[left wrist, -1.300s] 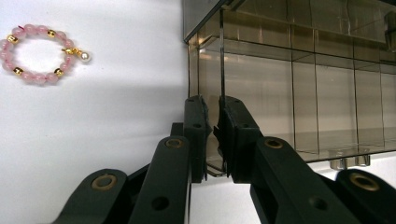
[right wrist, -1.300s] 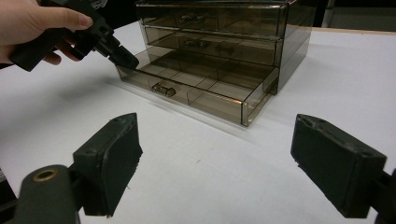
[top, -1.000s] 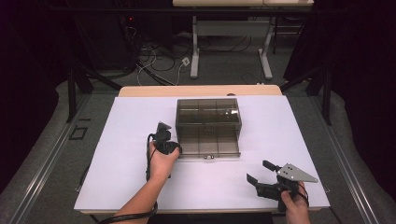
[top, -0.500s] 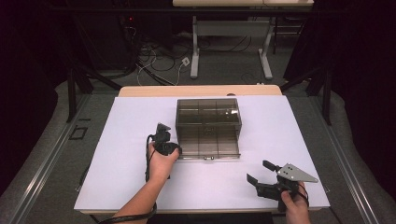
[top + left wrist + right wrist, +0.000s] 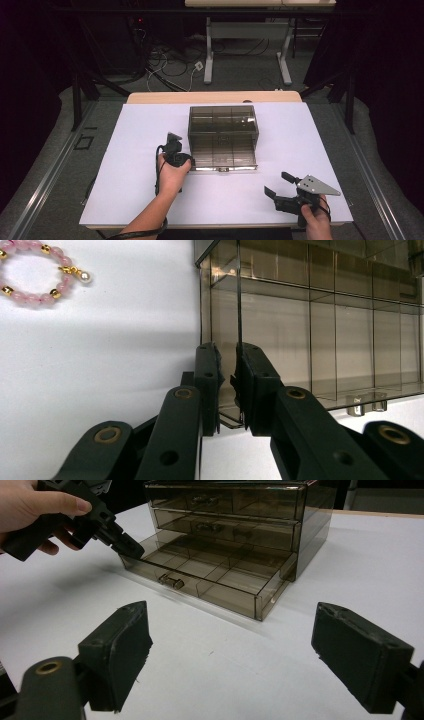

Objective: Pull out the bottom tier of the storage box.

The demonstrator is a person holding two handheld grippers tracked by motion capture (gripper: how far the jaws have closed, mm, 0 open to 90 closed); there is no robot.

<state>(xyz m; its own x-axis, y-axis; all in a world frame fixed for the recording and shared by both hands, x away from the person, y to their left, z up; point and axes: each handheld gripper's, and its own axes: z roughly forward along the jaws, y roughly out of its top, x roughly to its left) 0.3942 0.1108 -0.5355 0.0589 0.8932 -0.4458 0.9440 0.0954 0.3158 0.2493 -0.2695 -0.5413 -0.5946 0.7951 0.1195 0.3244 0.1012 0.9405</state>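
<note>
At centre frame of the high view, left gripper point(image 5: 186, 159) pinching the side wall of the smoky translucent plastic drawer point(image 5: 223, 152), presumably steadying it, while lower right, right gripper point(image 5: 278, 184) spread wide, idle

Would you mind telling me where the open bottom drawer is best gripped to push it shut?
Probably by the small knob at the middle of the bottom drawer's front panel, approached from the person's side. It sticks out towards the right gripper, whose fingers are open. The left gripper already pinches the drawer's thin side wall near its corner.
</note>
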